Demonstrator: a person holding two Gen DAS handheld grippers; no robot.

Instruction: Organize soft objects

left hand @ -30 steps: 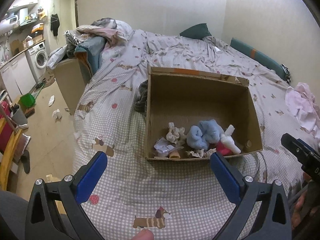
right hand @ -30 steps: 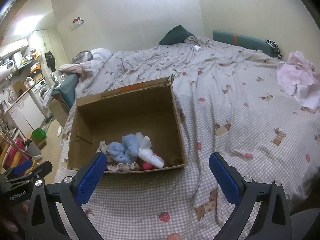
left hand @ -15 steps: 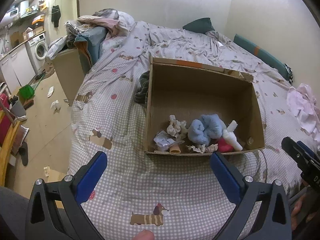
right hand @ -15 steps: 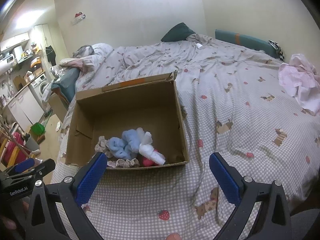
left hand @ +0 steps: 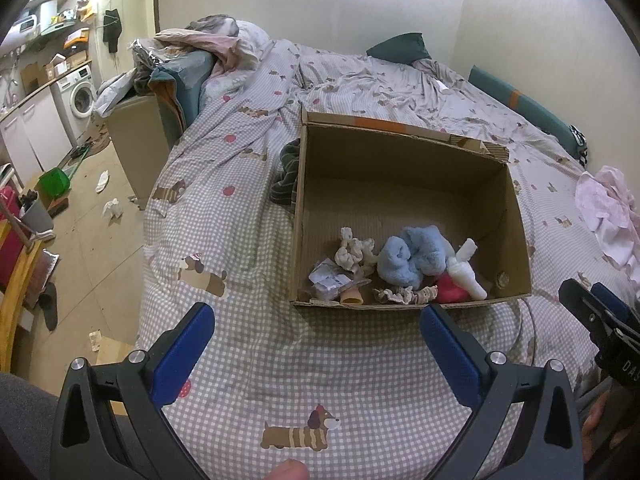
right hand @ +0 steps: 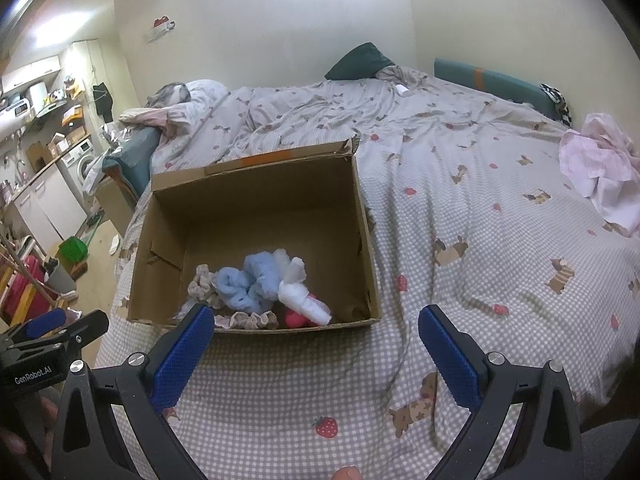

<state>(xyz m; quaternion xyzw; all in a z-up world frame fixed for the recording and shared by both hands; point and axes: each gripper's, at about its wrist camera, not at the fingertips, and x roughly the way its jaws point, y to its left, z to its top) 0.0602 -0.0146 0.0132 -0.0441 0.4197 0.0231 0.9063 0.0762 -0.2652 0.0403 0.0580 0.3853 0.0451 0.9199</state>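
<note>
An open cardboard box sits on the checked bedspread. Inside near its front wall lie a light blue fluffy cloth, a white rolled sock, a red soft item, beige frilly pieces and a small plastic packet. My left gripper is open and empty, held above the bedspread in front of the box. My right gripper is open and empty, also in front of the box, to the right of the left one.
A pink garment lies on the bed at the right. A dark striped cloth lies against the box's left side. Pillows and bedding pile sit at the bed's head. The floor with litter drops off left.
Both grippers have risen and tipped down a little, so the box interior shows more fully. Both stay open and empty.
</note>
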